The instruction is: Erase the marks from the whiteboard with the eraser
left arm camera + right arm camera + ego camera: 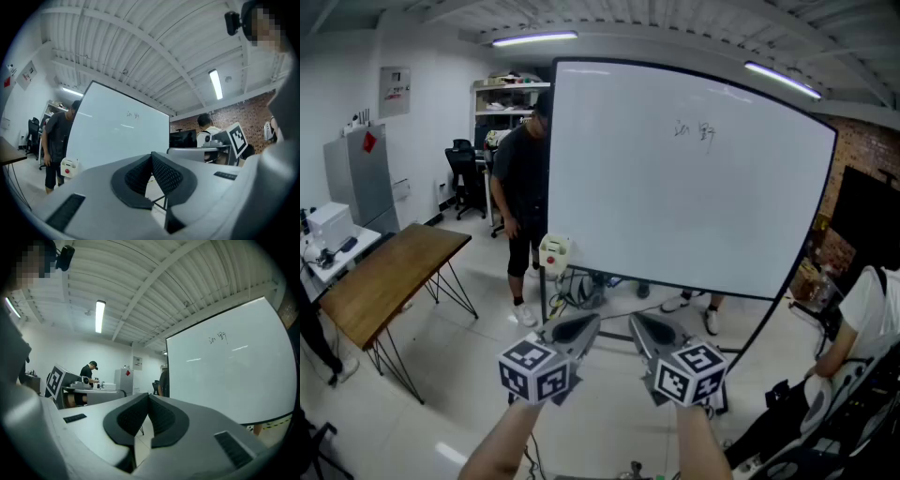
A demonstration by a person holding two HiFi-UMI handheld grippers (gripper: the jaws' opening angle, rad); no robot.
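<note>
One wooden table point(389, 277) is standing at far left on thin black legs, with a grey cabinet point(361, 178) behind it against the wall. Next to the right, a person in a dark shirt point(520, 187) is standing just beside the left edge of the whiteboard point(675, 216), partly hidden by it. A small white box with a red button point(554, 250) is sitting at the board's lower left corner.

In the foreground centre, the left gripper point(589, 323) is being held out roughly level towards the board and well short of it. In the left gripper view its ribbed black pads point(164, 176) are meeting at the tips, with nothing between them. Its marker cube point(536, 368) is facing the head camera.

Just beside it, the right gripper point(639, 323) is pointing the same way, its tip near the left one's but apart from it. In the right gripper view its pads point(161, 418) are likewise pressing together on nothing.

The whiteboard is standing upright and filling the middle and right of the head view, its black-edged frame reaching down to a stand on the floor. The marks point(695, 131), a short handwritten scrawl, are sitting high on the board, right of its centre, and are showing in both gripper views point(132, 114) point(218, 338).

At far right, a seated person in a white top point(872, 319) is facing away, in front of a brick wall.
</note>
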